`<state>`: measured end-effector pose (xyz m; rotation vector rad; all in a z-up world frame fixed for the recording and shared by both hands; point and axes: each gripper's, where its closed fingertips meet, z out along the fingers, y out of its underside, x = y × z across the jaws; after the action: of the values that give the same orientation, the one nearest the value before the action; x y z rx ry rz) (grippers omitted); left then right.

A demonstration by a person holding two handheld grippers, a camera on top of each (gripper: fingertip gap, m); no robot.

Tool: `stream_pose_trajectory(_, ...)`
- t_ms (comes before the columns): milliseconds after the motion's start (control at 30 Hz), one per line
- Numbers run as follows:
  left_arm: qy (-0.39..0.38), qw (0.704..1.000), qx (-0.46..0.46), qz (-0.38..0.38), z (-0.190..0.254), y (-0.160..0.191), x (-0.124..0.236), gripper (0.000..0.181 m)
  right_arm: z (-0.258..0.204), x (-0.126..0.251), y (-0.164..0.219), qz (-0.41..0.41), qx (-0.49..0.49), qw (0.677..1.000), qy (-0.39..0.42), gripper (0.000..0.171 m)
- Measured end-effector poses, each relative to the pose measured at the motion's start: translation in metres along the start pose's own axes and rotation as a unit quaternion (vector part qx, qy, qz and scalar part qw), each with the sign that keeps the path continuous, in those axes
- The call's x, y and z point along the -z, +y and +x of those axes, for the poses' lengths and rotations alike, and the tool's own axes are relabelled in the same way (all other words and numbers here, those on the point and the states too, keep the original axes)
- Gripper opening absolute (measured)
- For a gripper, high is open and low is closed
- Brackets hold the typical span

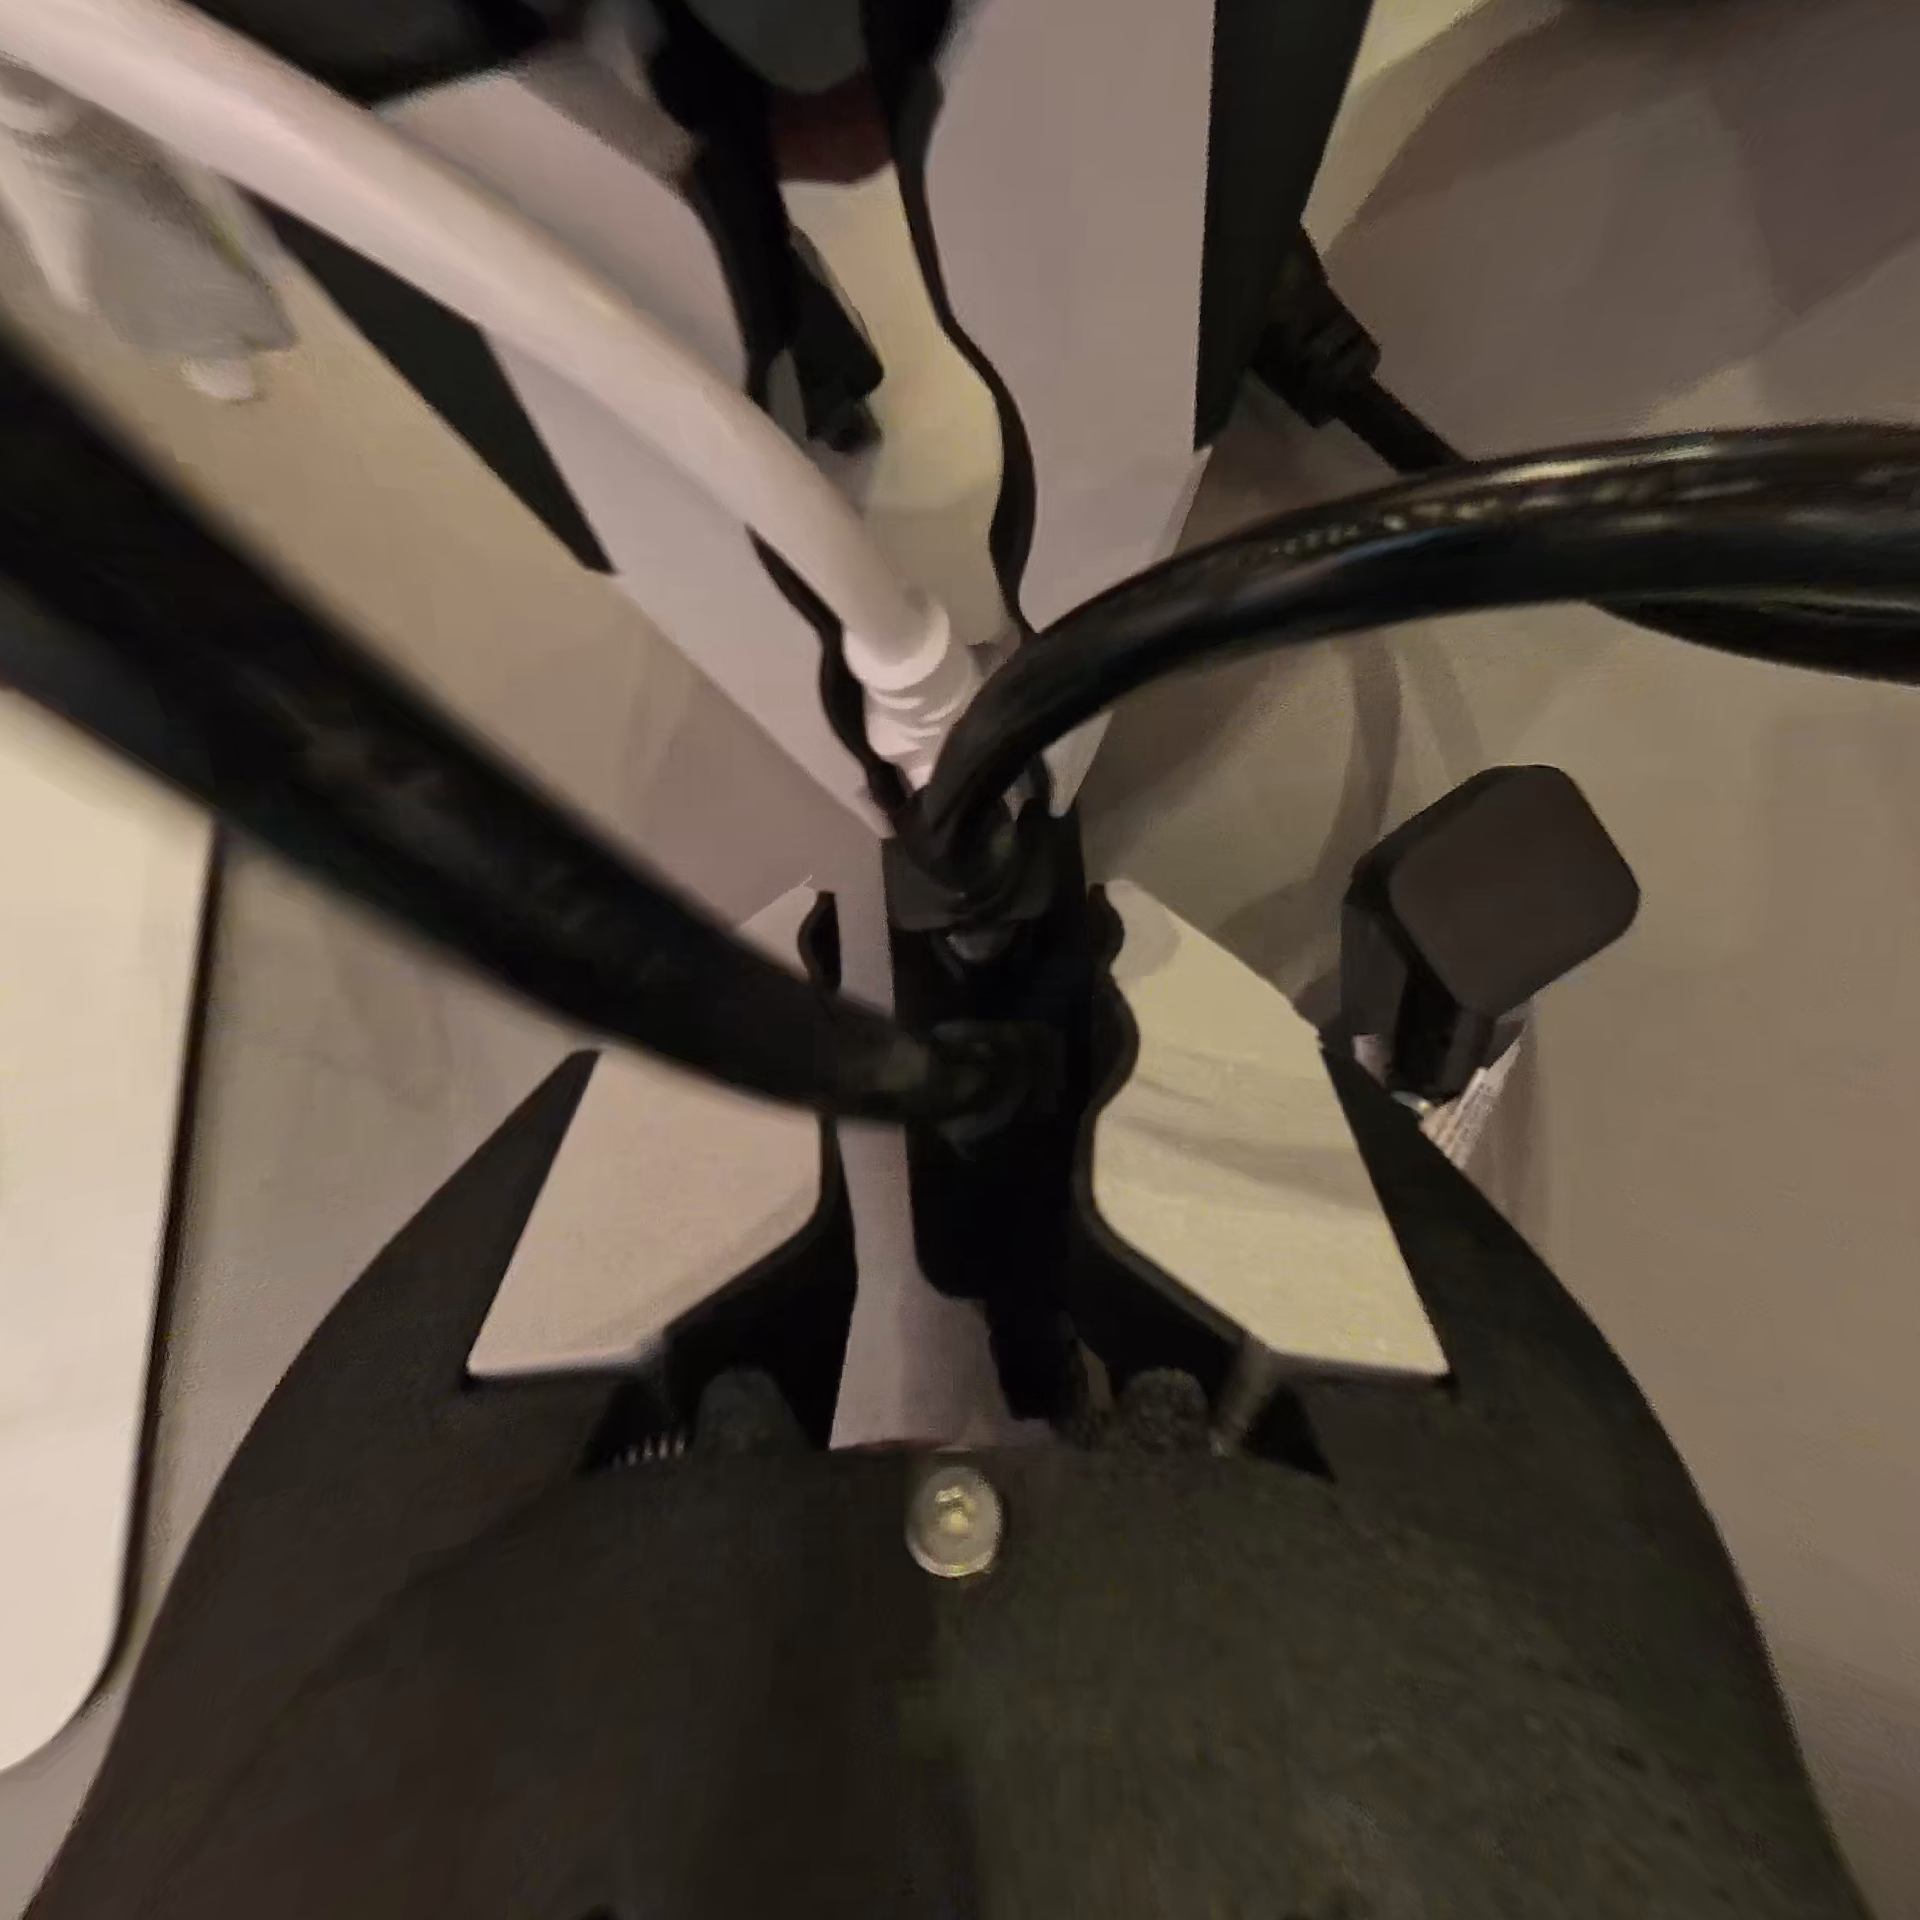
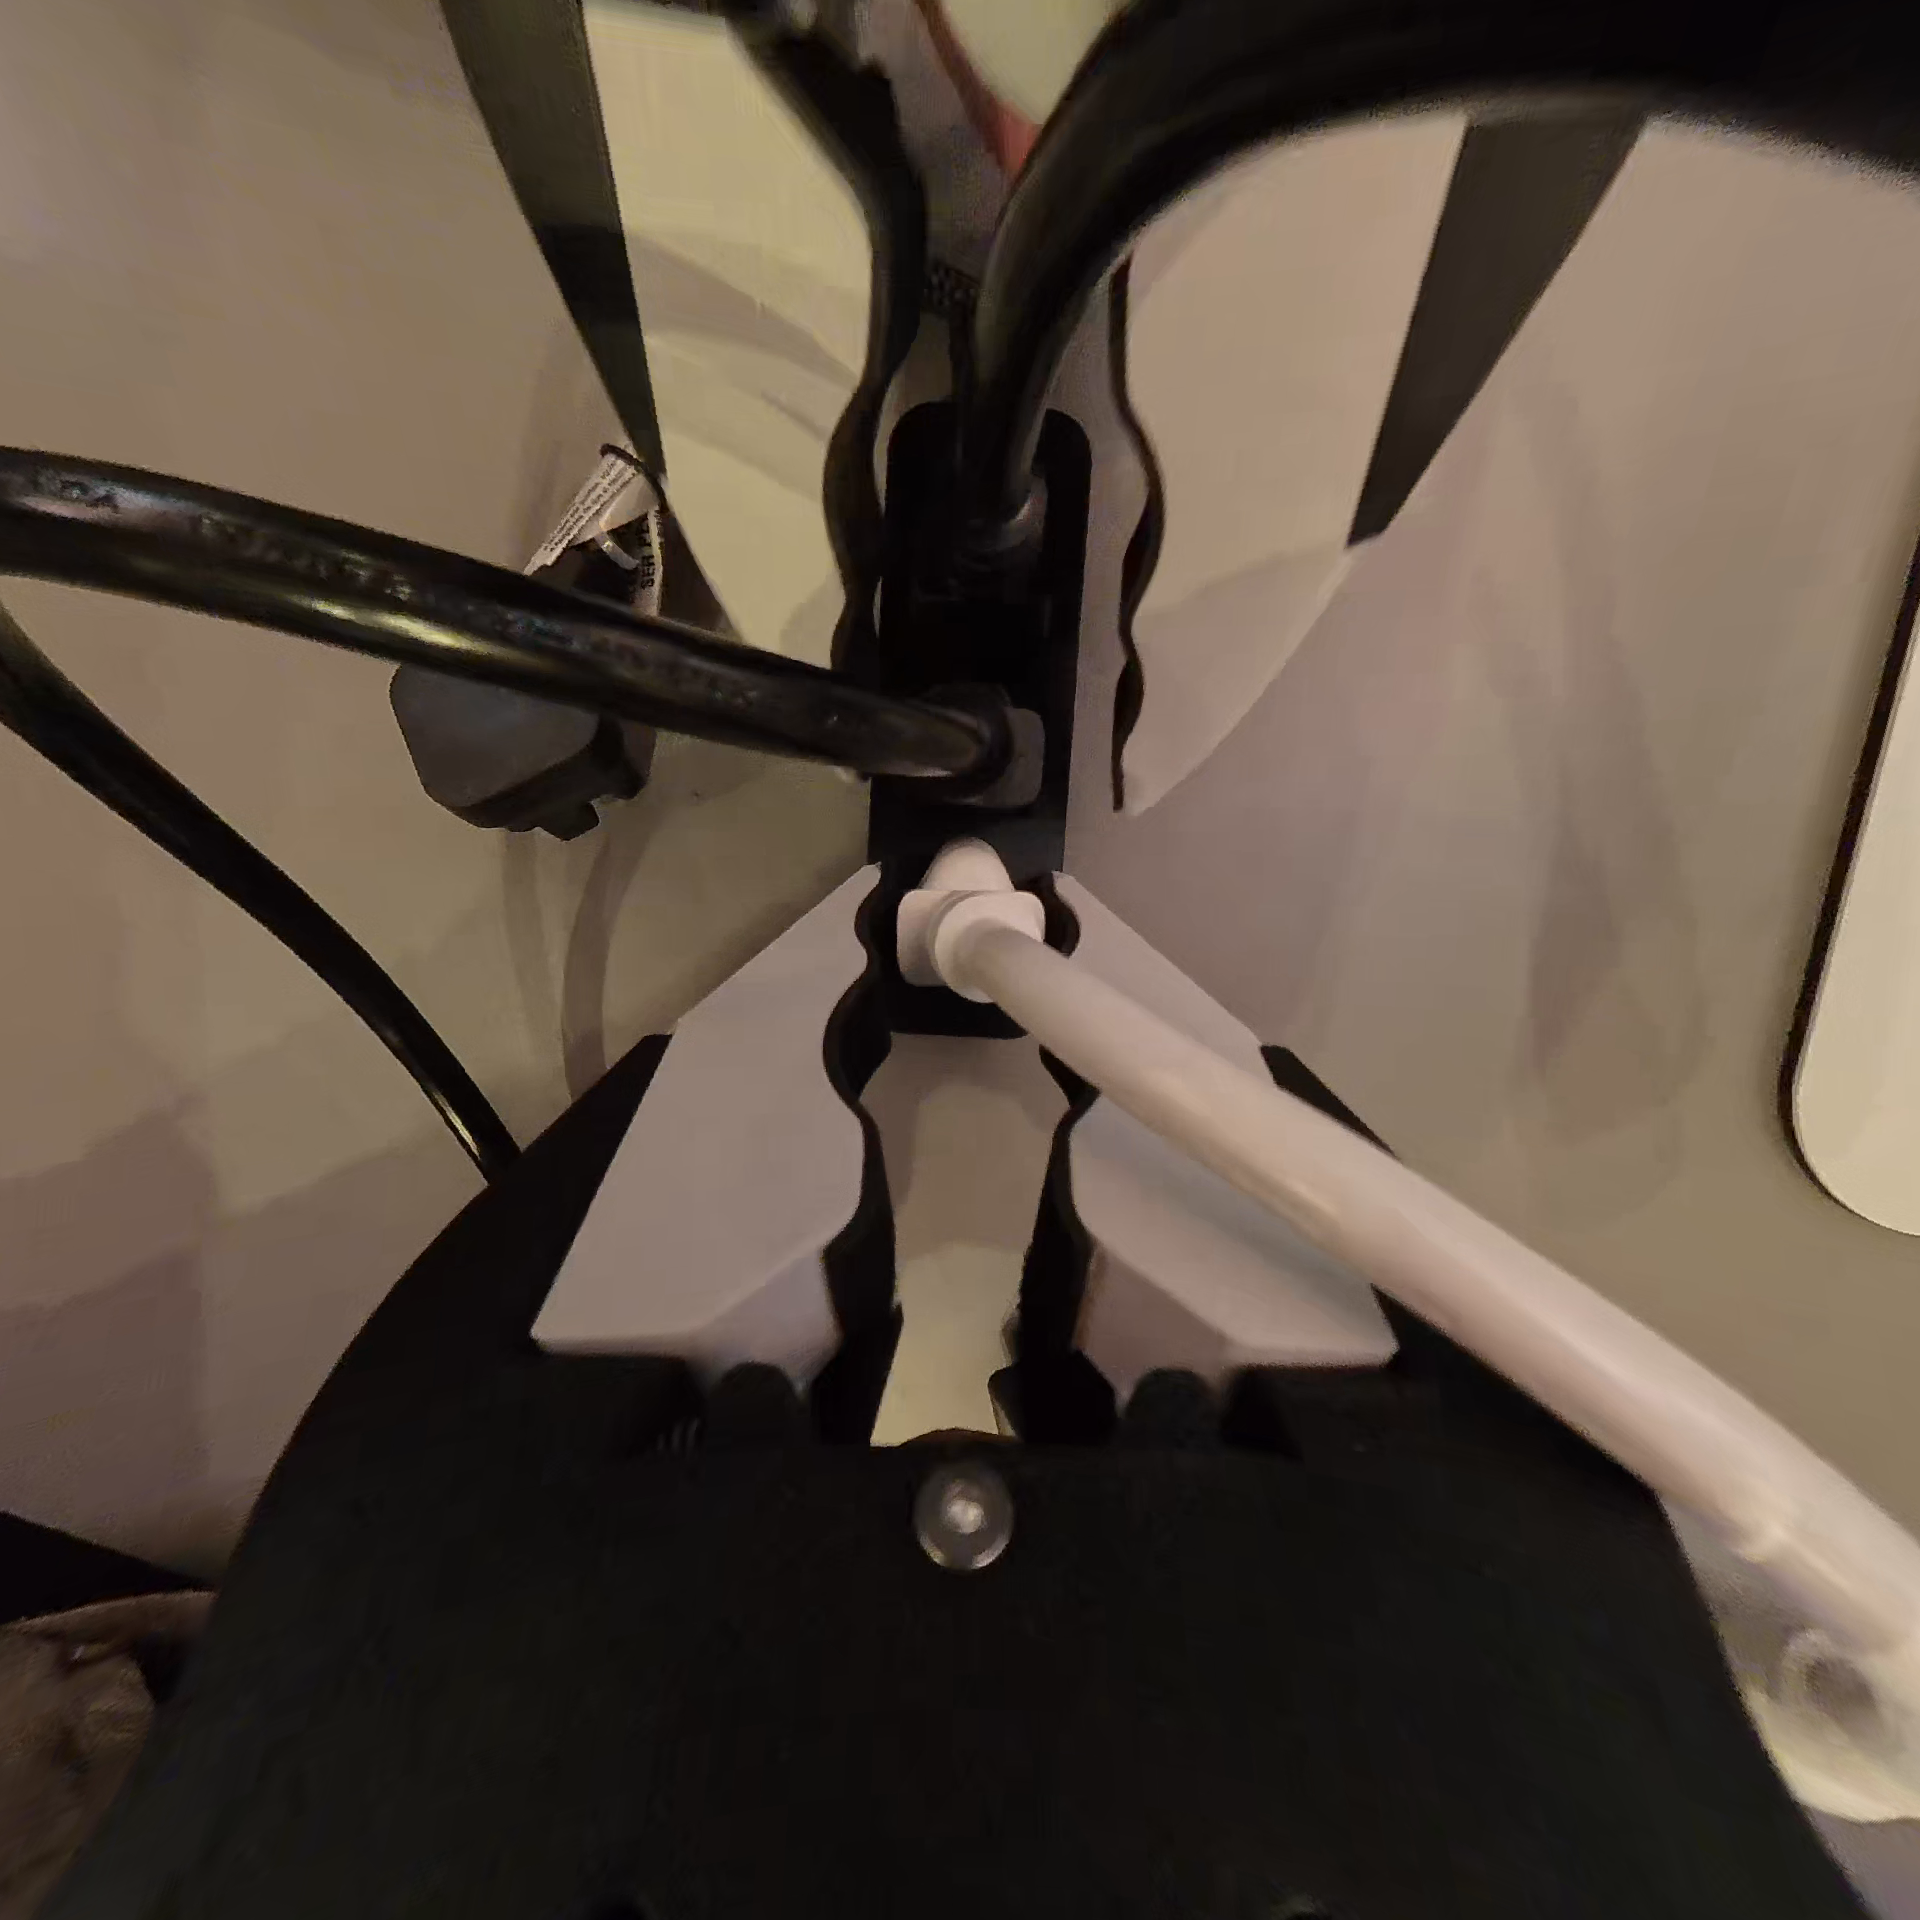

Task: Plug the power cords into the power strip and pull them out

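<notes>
Left hand-held gripper [image 1: 971,1039] clamping strip [image 1: 987,1122]; right hand-held gripper [image 2: 966,935] pinching rigid white plug [image 2: 961,920]; cords stiff, springy.

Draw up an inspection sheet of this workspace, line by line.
Surface: pale tabletop.
Job's things: black power strip lies flat; white plug and two black plugs sit in it.
Clutter: loose black plug beside the strip; white rounded slab at the edge.
Grippers: right gripper closed on the white plug; left gripper straddles the strip, grip unclear.
Cables: white cord and black cords arch above the table.
Surroundings: blurred grey shape, unidentifiable.
</notes>
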<state>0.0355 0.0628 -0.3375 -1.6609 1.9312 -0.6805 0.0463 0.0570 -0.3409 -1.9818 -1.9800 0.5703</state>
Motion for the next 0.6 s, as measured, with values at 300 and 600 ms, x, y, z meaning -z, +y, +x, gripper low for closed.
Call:
stream_pose_trajectory(300, -0.003, 1.000, -0.008, -0.007, 0.006, -0.004, -0.005, 0.026, 0.000, 0.000, 0.000, -0.010, 0.014, 1.000, 0.010, 0.023)
stream_pose_trajectory(600, -0.007, 1.000, -0.008, -0.001, 0.004, -0.004, -0.004, 0.026, 0.003, 0.002, -0.002, -0.018, 0.017, 1.000, 0.019, 0.023)
